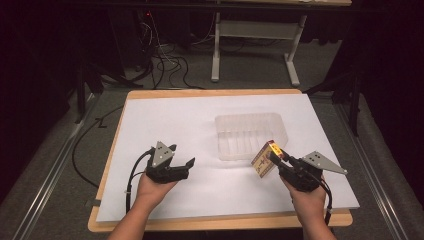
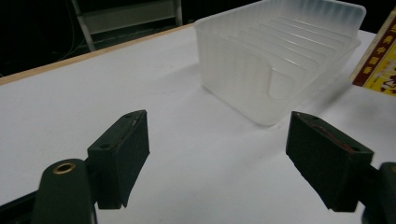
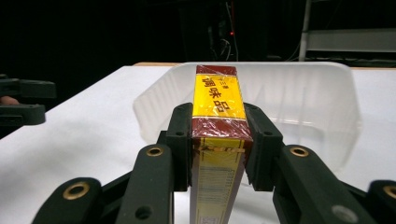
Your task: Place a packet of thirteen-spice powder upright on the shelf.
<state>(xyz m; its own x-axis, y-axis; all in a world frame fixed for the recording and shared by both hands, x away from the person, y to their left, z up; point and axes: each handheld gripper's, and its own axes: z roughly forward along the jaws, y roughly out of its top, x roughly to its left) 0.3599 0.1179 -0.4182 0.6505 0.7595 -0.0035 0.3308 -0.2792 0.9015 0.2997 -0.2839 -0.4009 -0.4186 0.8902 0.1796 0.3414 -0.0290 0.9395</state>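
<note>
Yellow-and-maroon box (image 3: 218,140), glossy wrap, clamped in right hand-held gripper (image 3: 218,149)

A fixed camera looks down over the table (image 1: 165,120) from above, while two low gripper-mounted cameras both face the clear tray (image 2: 280,60) close up.

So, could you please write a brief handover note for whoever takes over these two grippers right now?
Right gripper: shut on the yellow and red box, held on its narrow sides just short of the clear plastic bin.
Left gripper: open, nothing between its jaws, over the white table left of the bin.
Done: box picked up and brought to the bin's near right corner.
Left: probably set the box into the bin, then release.
</note>
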